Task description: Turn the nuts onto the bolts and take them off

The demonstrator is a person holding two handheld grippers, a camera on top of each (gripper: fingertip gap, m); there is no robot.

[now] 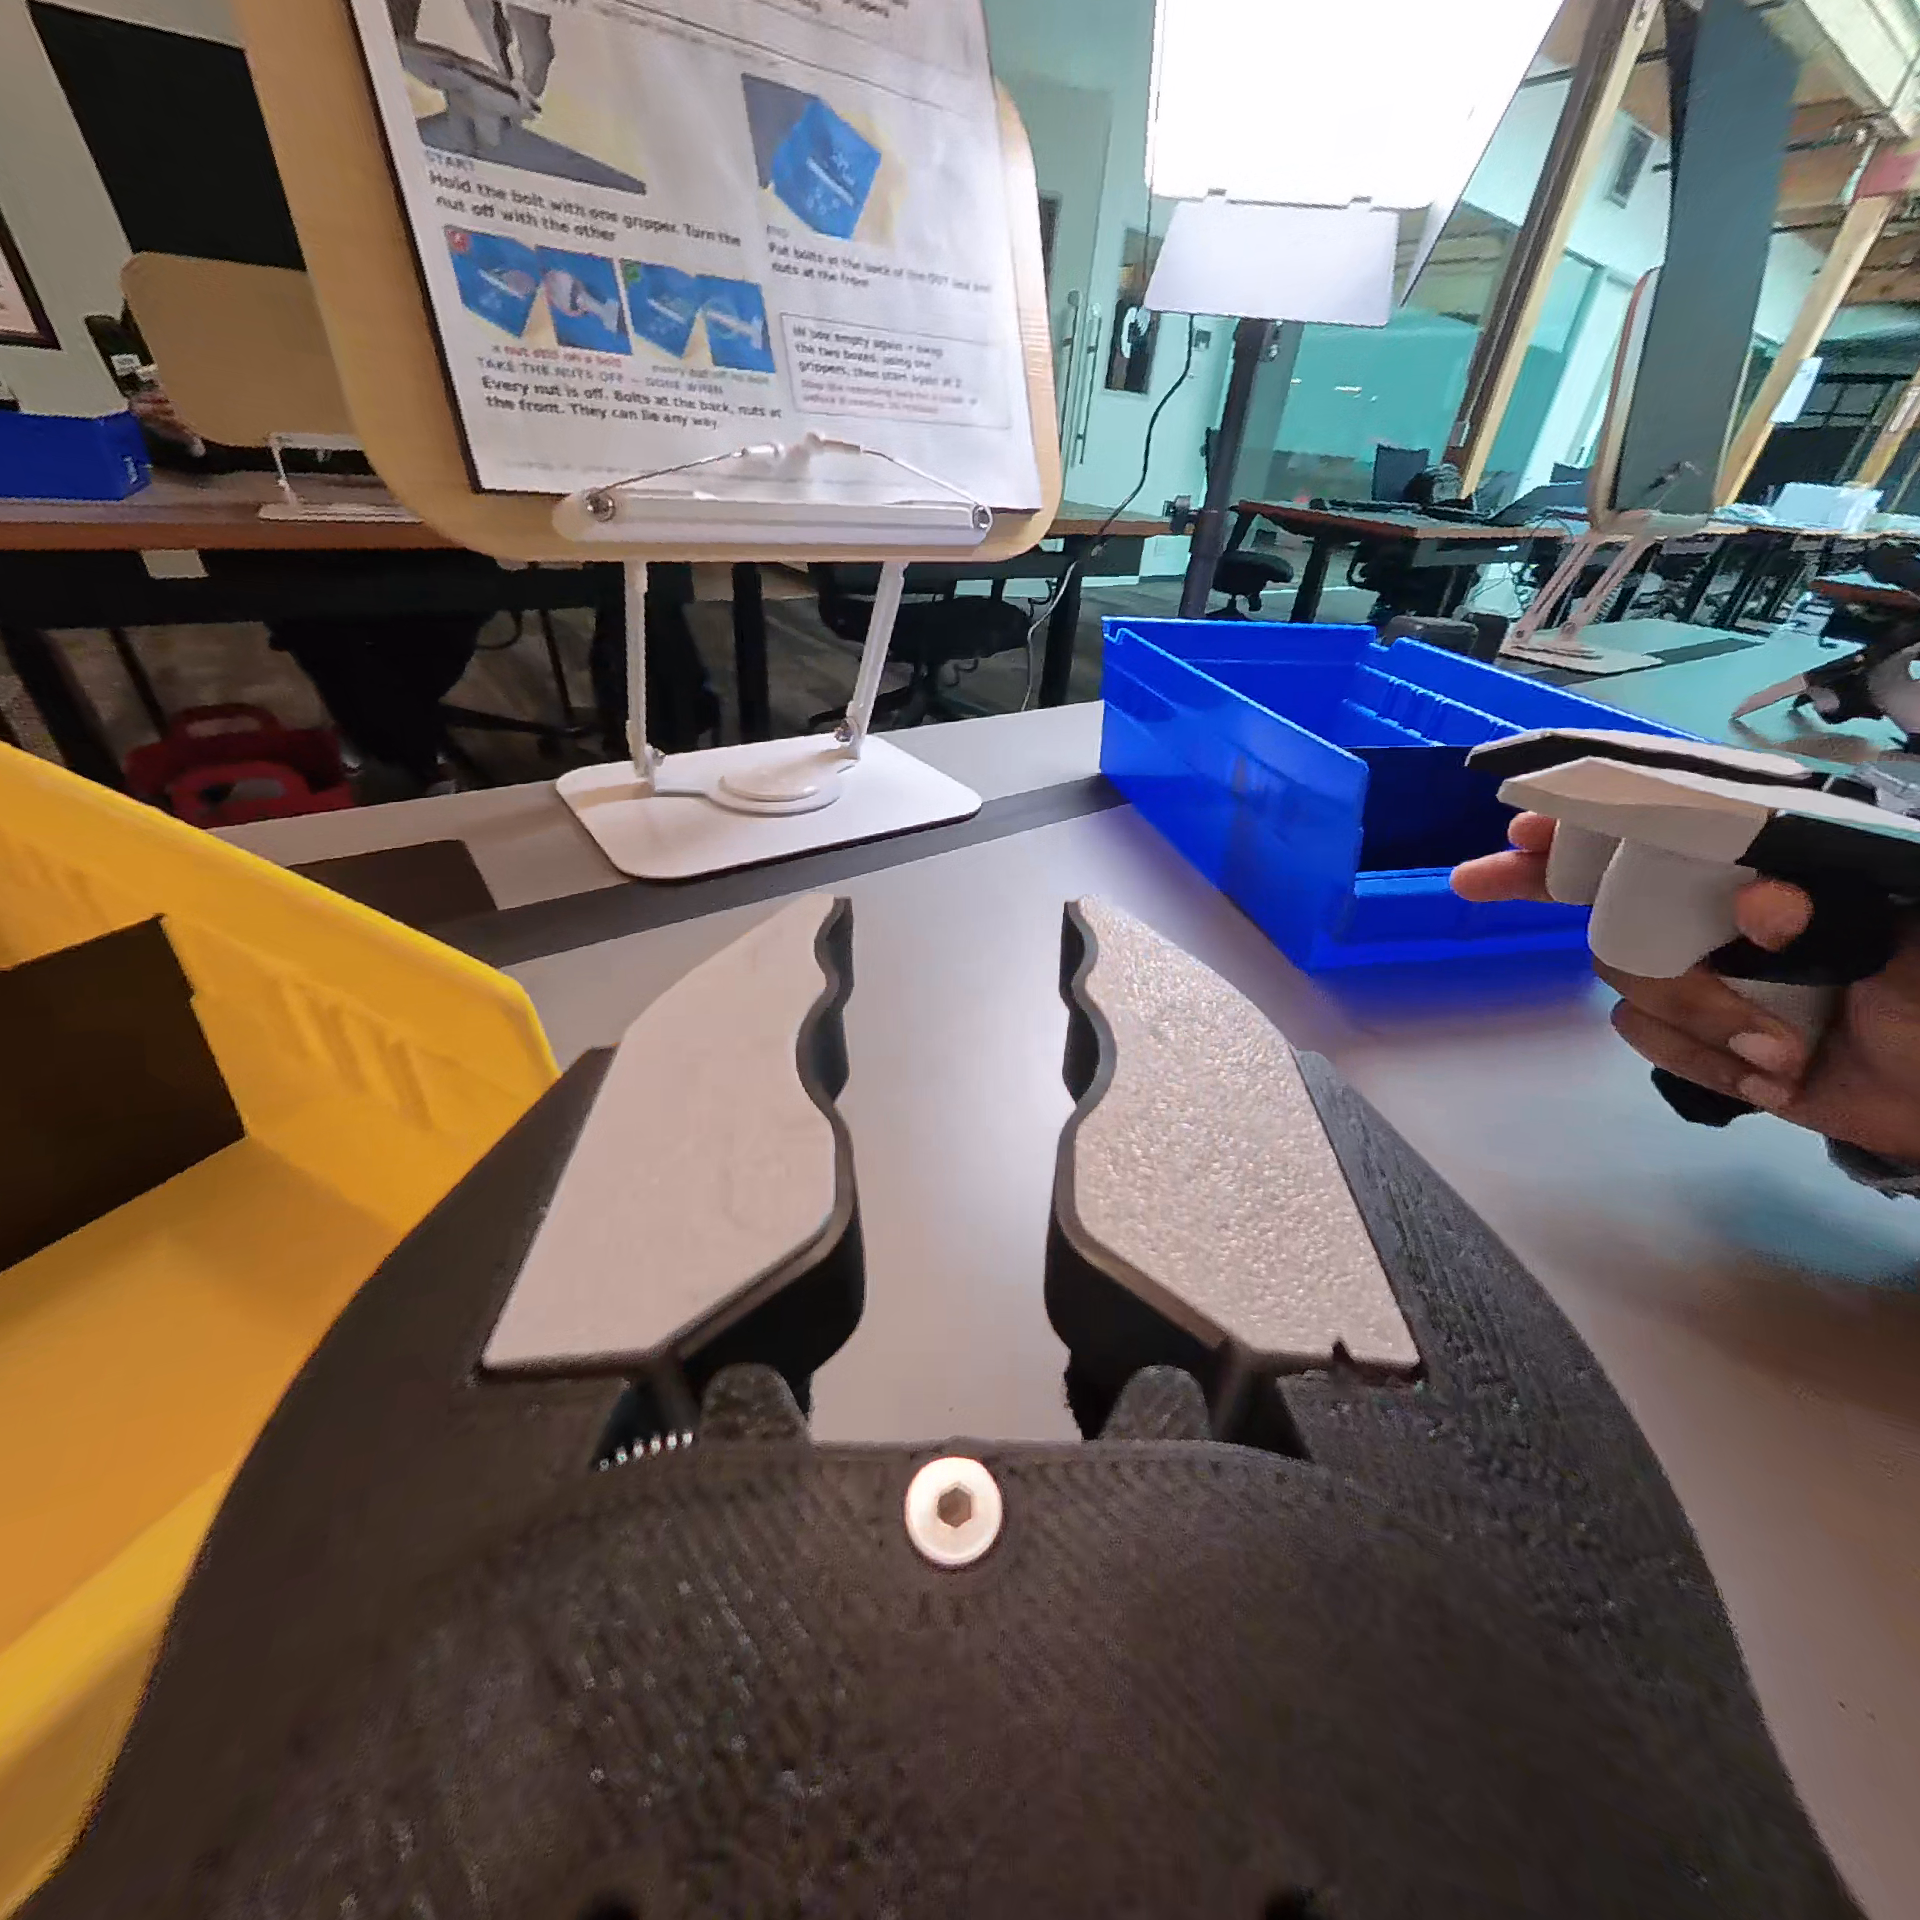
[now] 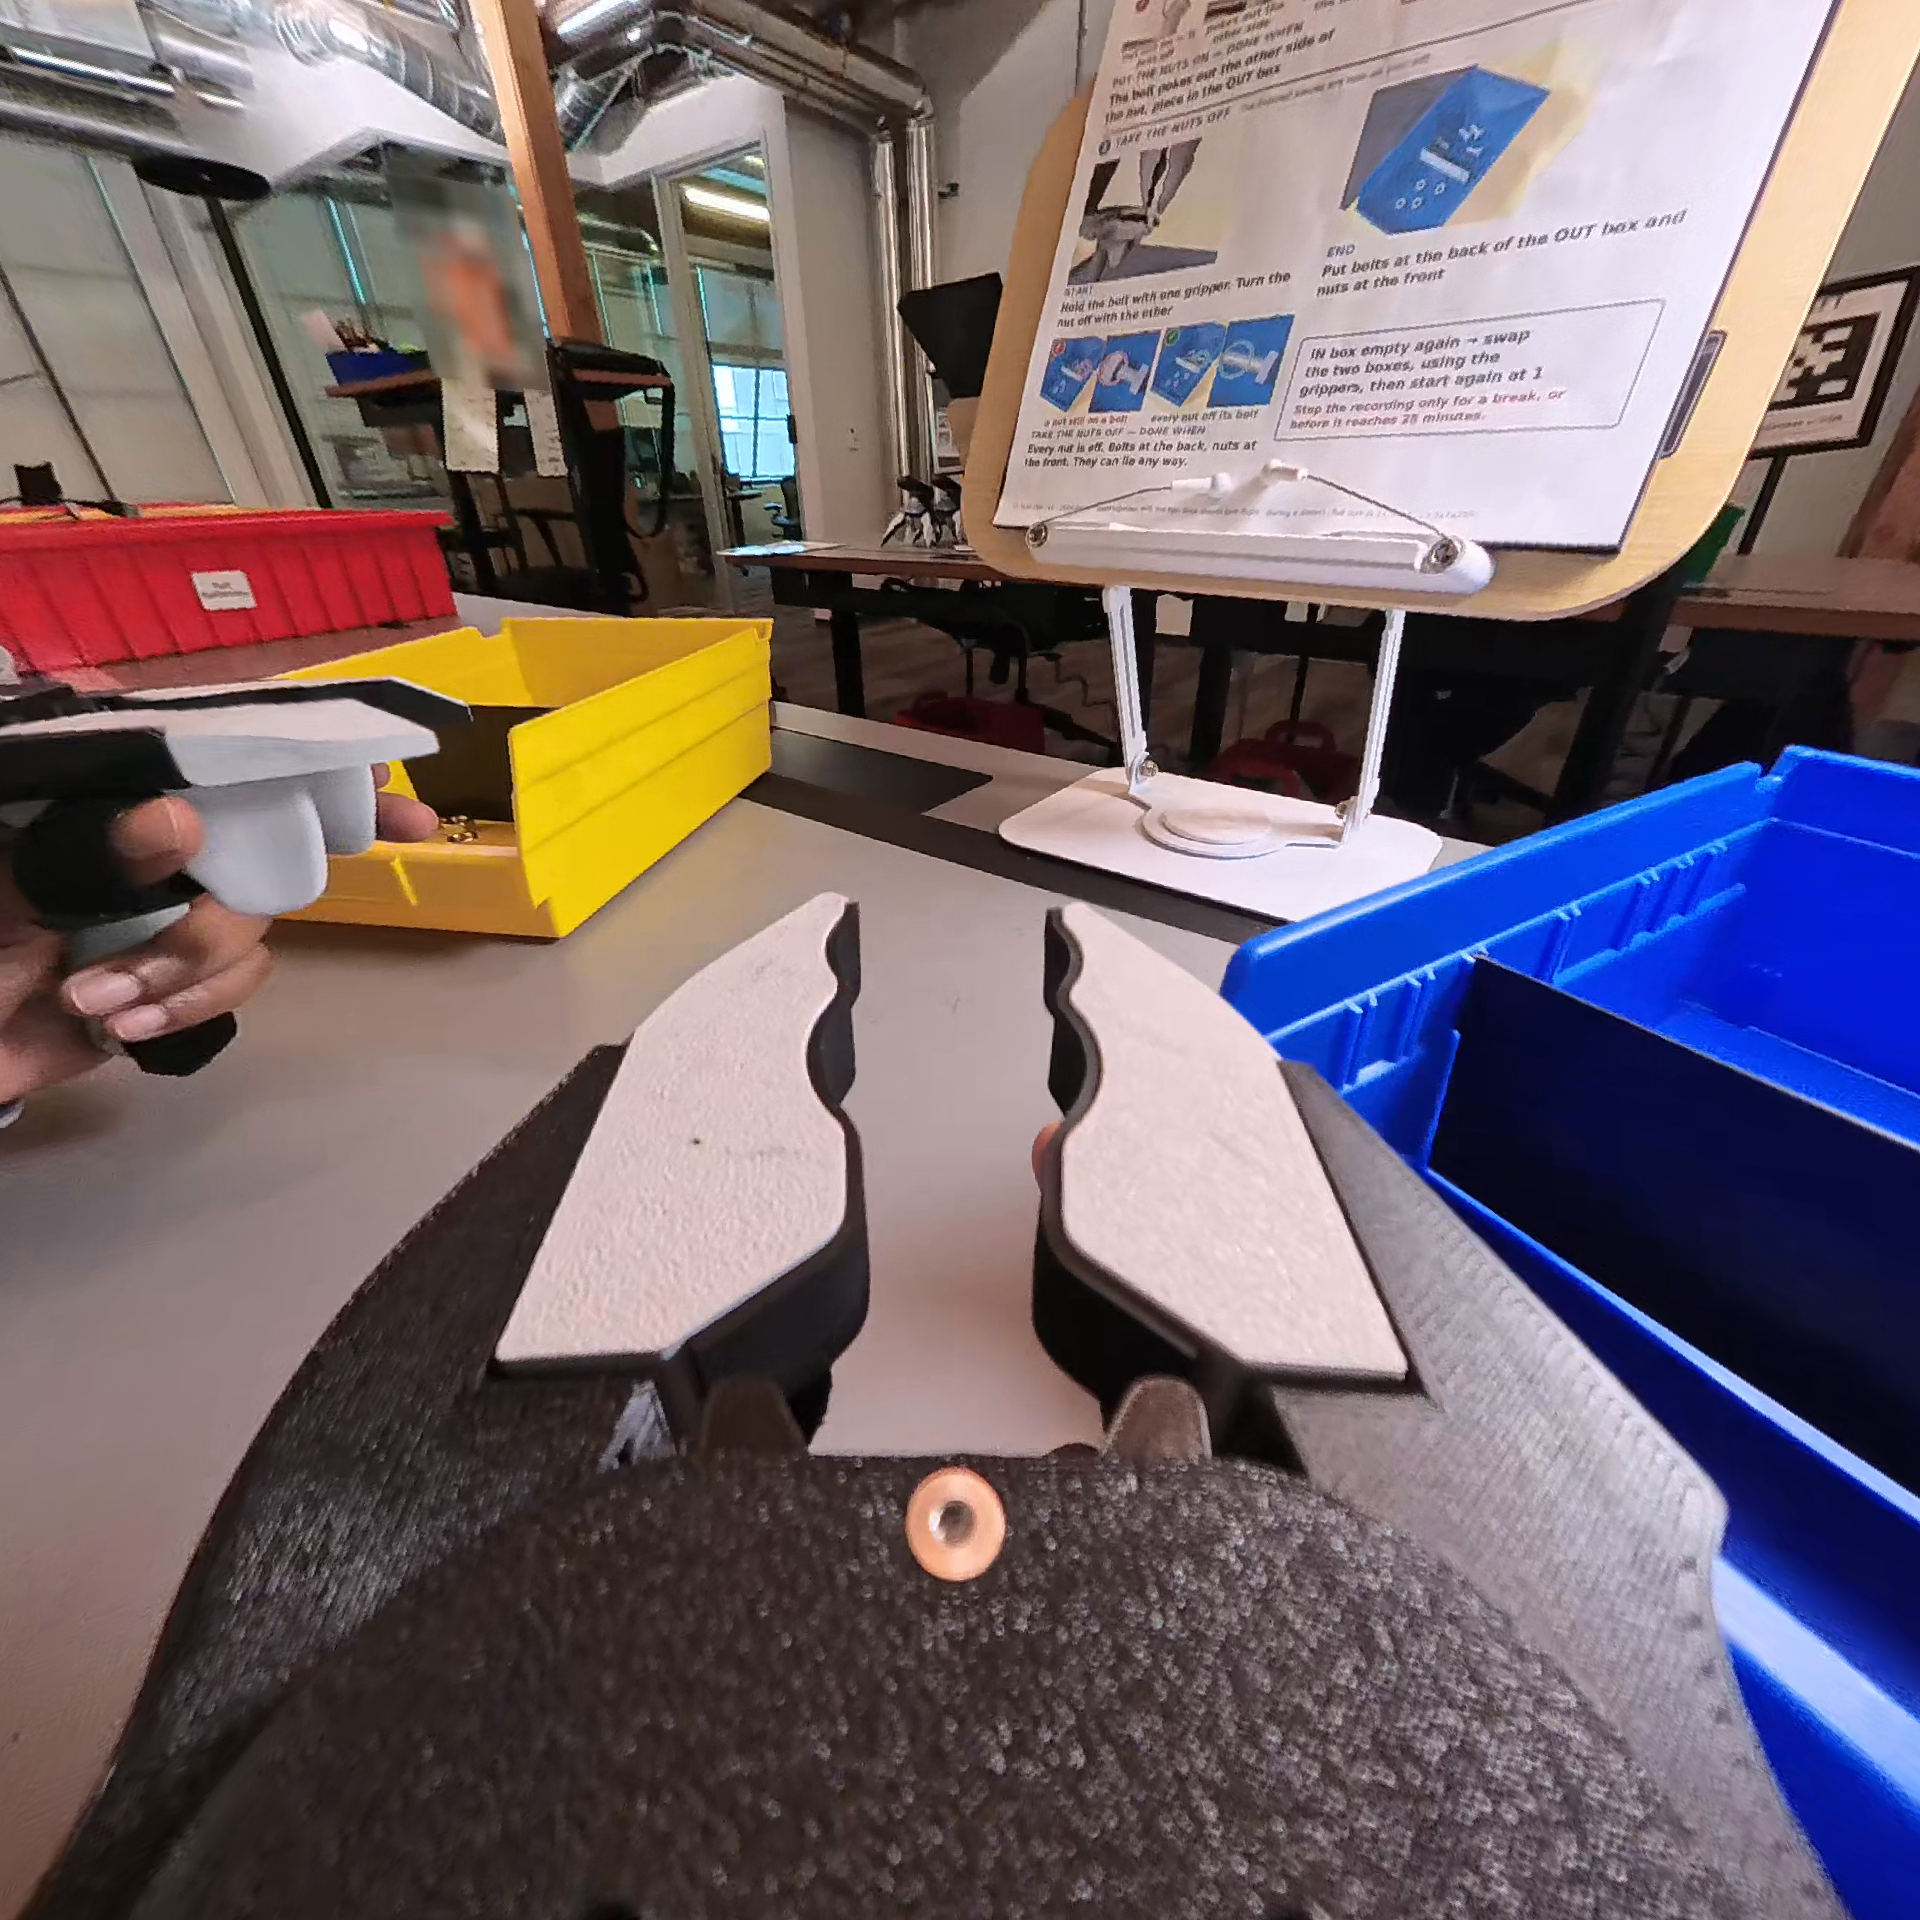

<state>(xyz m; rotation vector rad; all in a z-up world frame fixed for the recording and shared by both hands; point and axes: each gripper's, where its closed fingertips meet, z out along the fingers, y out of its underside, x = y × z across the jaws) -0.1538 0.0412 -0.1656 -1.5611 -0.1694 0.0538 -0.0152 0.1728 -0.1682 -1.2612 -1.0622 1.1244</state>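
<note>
Nearest in each wrist view: jaws spread wide and empty, bare grey desk [image 2: 312, 1195] showing through the gap. True of the left gripper [image 1: 948, 914] and of the right gripper [image 2: 951, 920] alike; both held level, just above the desk, gripping nothing.

Just left of the left gripper: yellow bin [image 1: 343, 1039], wall close beside the jaws, a dark divider inside. From the right wrist view, the same yellow bin [image 2: 644, 748] lying well off to the left, with small brass-coloured pieces [image 2: 457, 828], likely nuts, glimpsed at its open front, right by the left gripper's tips. No bolts made out, so no long axis to read.

Just right of the right gripper: blue bin [image 2: 1558, 935], split by a dark divider, the visible compartments showing no hardware.

Judgement: parts lying left of both jaws, in the yellow bin; left gripper much the nearer, needing only a swing leftward and down over the bin's low front; right gripper well apart from it, across the open desk.

Farther back, between the bins: white stand [image 1: 769, 805] carrying an instruction sheet [image 1: 707, 239]. Beyond, a red bin [image 2: 208, 592] on another surface.
</note>
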